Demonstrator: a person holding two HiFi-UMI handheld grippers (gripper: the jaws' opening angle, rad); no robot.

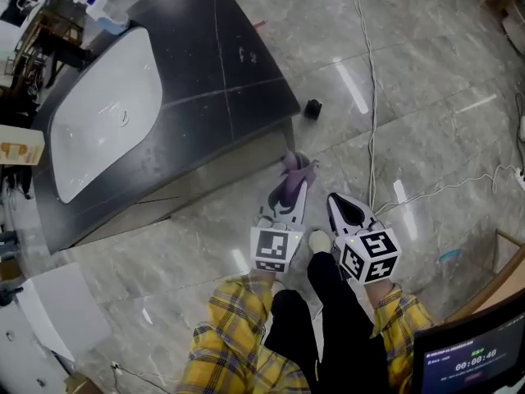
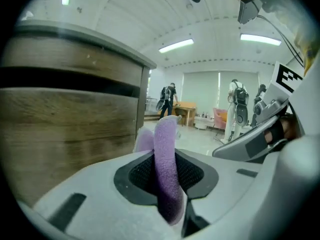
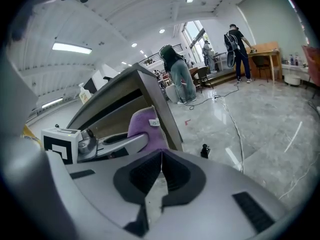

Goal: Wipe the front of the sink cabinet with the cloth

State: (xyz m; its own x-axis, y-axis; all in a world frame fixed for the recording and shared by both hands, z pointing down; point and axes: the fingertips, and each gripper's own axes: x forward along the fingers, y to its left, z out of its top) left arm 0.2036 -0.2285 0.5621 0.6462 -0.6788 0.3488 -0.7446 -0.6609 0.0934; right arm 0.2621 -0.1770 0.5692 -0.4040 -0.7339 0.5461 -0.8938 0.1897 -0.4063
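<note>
The sink cabinet (image 1: 205, 72) has a dark top and a white basin (image 1: 107, 109); its wooden front (image 2: 65, 129) fills the left of the left gripper view. My left gripper (image 1: 289, 194) is shut on a purple cloth (image 1: 294, 171), which it holds low beside the cabinet's front near the right corner. The cloth (image 2: 165, 159) stands pinched between the jaws of that gripper (image 2: 167, 171), close to the wood; contact is not clear. To the right, my right gripper (image 1: 344, 209) is shut on nothing (image 3: 161, 156). It sees the cloth (image 3: 145, 124) against the cabinet corner (image 3: 160, 104).
A small black object (image 1: 312, 108) lies on the marble floor past the corner. Cables (image 1: 371, 97) run across the floor. A spray bottle (image 1: 102, 11) stands behind the basin. A monitor (image 1: 476, 355) is at the bottom right, a white box (image 1: 61, 306) at the lower left. People (image 3: 177, 76) stand far off.
</note>
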